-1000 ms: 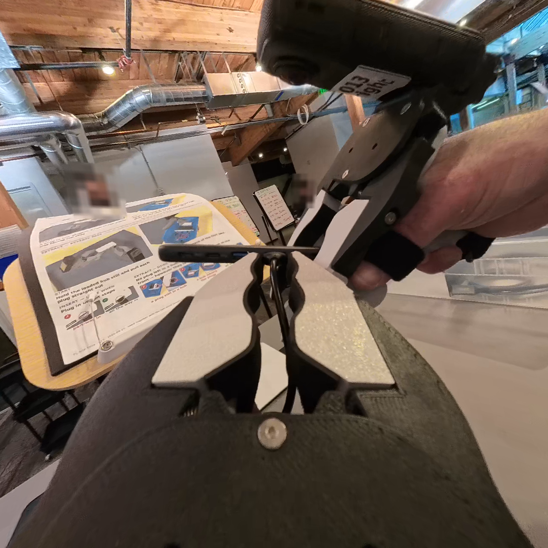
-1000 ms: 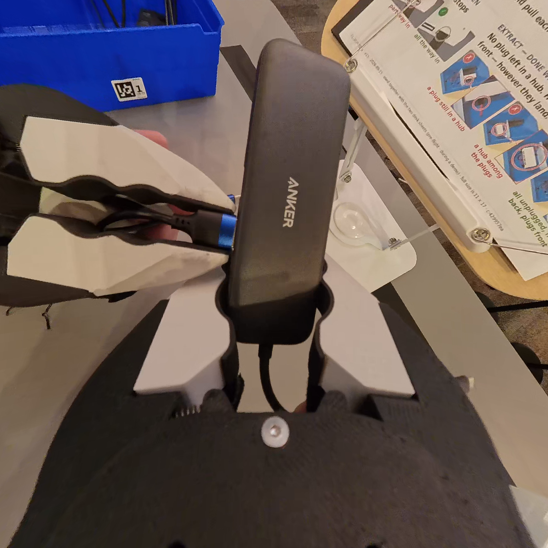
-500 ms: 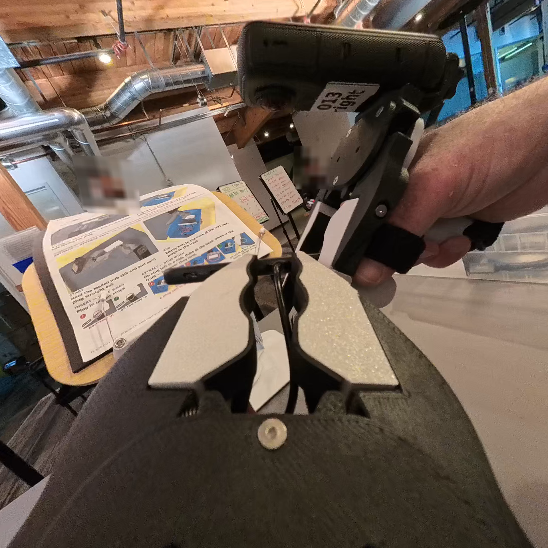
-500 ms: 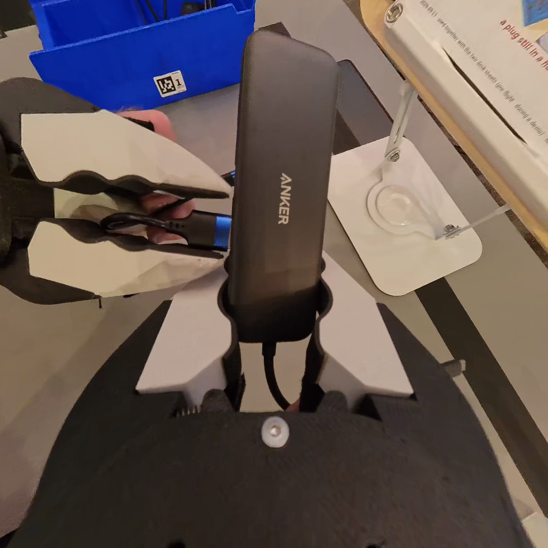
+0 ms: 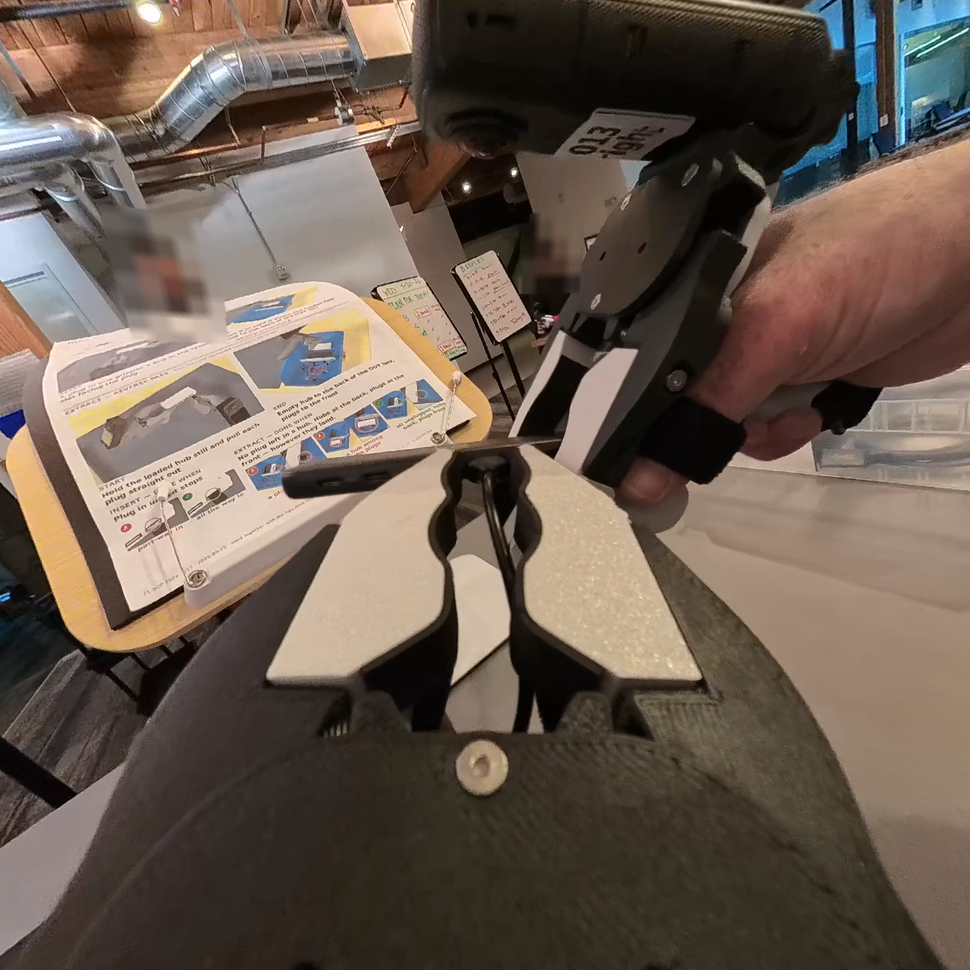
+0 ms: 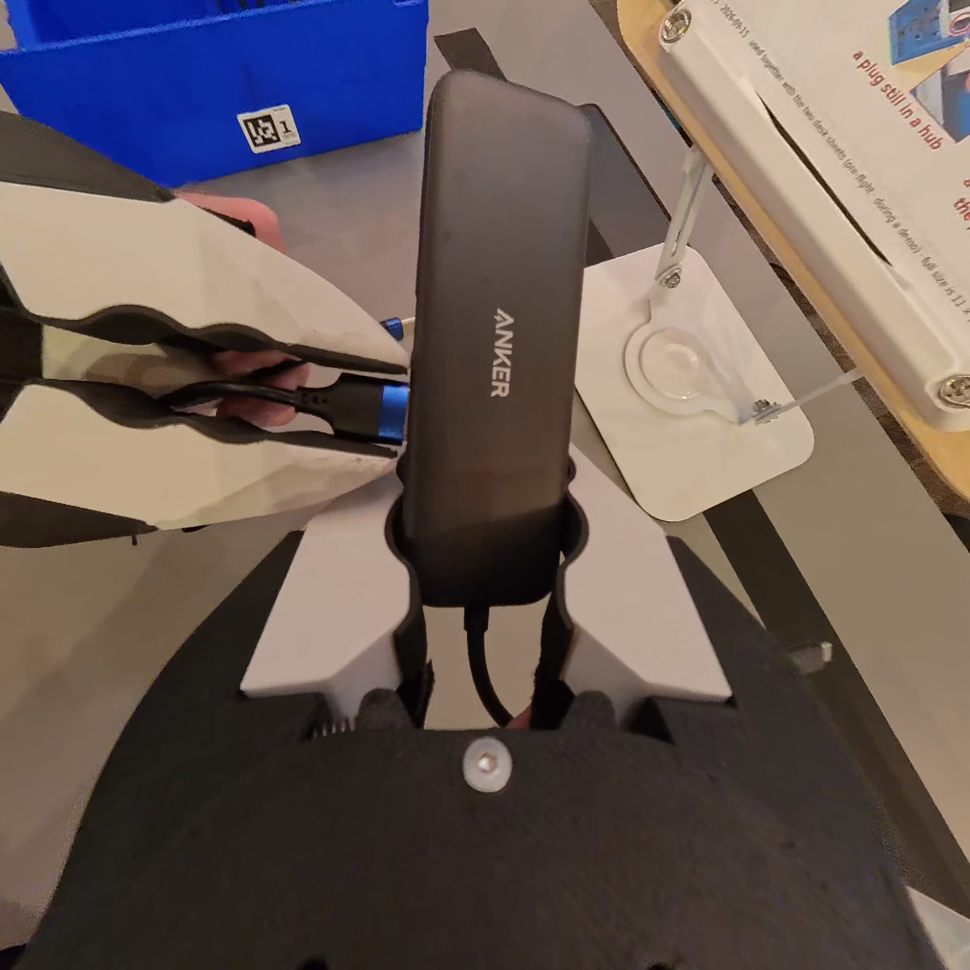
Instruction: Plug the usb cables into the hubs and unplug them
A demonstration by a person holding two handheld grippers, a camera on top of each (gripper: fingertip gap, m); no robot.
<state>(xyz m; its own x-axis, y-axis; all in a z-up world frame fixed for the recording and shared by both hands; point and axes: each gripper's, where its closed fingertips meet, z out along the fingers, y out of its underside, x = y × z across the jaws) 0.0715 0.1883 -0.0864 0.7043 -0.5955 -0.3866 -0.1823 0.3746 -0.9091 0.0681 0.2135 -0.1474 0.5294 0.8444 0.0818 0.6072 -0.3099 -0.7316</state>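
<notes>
My right gripper (image 6: 485, 504) is shut on the lower end of a black USB hub (image 6: 498, 262), which points forward along the fingers. My left gripper (image 6: 399, 407) comes in from the left, shut on a black USB plug with a blue collar (image 6: 367, 409) whose tip sits in the hub's left edge. A second blue plug (image 6: 393, 328) shows just behind it. In the left wrist view, my left gripper (image 5: 485, 462) holds the cable (image 5: 496, 525) between near-closed fingers. The hub (image 5: 346, 477) lies edge-on across the tips. The right gripper (image 5: 551, 446) and a hand are at upper right.
A blue bin (image 6: 210, 78) with a square marker tag stands at the back left on the grey tabletop (image 6: 157, 630). A white stand base (image 6: 693, 393) carries an instruction sheet (image 5: 210, 446) over a round wooden table (image 5: 47, 551) on the right. The gap from one gripper's tips to the other's is roughly 6 cm.
Both grippers have shifted together with the hub and plug still joined. In the right wrist view the white stand base has slid toward the centre and the blue bin has moved up.
</notes>
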